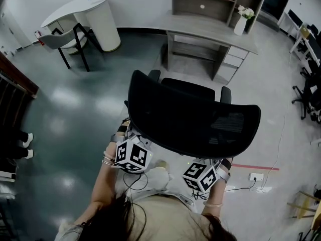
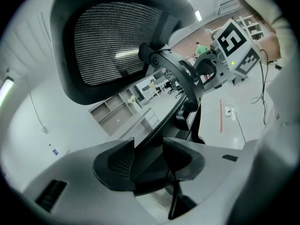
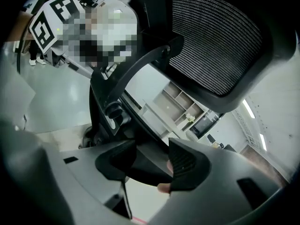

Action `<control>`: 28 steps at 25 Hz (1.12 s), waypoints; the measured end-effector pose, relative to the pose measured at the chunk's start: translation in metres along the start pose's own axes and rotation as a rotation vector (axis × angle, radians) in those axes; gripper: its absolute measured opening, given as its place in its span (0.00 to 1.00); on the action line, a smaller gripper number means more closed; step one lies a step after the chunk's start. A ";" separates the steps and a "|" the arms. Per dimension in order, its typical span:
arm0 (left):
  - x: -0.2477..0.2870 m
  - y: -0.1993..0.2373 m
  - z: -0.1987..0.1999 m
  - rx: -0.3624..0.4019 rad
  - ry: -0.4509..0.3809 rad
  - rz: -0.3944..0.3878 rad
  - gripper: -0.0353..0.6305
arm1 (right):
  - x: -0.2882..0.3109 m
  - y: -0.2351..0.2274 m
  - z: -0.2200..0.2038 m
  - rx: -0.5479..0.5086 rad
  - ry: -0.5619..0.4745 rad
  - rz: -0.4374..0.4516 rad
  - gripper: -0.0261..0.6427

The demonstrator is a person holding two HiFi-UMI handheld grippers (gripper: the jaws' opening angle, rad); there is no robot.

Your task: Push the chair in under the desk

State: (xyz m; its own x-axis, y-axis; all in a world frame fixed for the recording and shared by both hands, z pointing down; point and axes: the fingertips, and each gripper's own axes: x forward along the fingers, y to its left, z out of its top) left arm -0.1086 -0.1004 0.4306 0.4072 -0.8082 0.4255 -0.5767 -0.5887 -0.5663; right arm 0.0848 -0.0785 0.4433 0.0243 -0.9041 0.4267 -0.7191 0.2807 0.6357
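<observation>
Close to the person, the left gripper (image 2: 149, 161) and the right gripper (image 3: 152, 162) each pinch the bottom edge of the back of the black chair (image 1: 193, 115). One is near the left end and one near the right end. The chair stands on the shiny floor (image 1: 75, 119), out in front of the desk (image 1: 210, 26), not under it. A white vase (image 1: 240, 25) with flowers sits near the desk's right edge.
</observation>
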 end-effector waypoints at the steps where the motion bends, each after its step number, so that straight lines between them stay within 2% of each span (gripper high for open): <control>1: 0.001 0.001 0.000 0.000 -0.002 -0.001 0.32 | 0.001 0.000 0.000 0.000 0.004 -0.002 0.36; 28: 0.075 0.043 0.009 0.028 -0.052 -0.009 0.32 | 0.078 -0.031 0.017 0.020 0.066 -0.062 0.36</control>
State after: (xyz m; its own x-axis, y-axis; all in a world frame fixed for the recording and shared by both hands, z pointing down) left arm -0.0966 -0.1861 0.4317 0.4491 -0.8022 0.3934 -0.5532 -0.5954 -0.5827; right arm 0.0975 -0.1632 0.4460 0.1140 -0.8961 0.4291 -0.7287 0.2181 0.6492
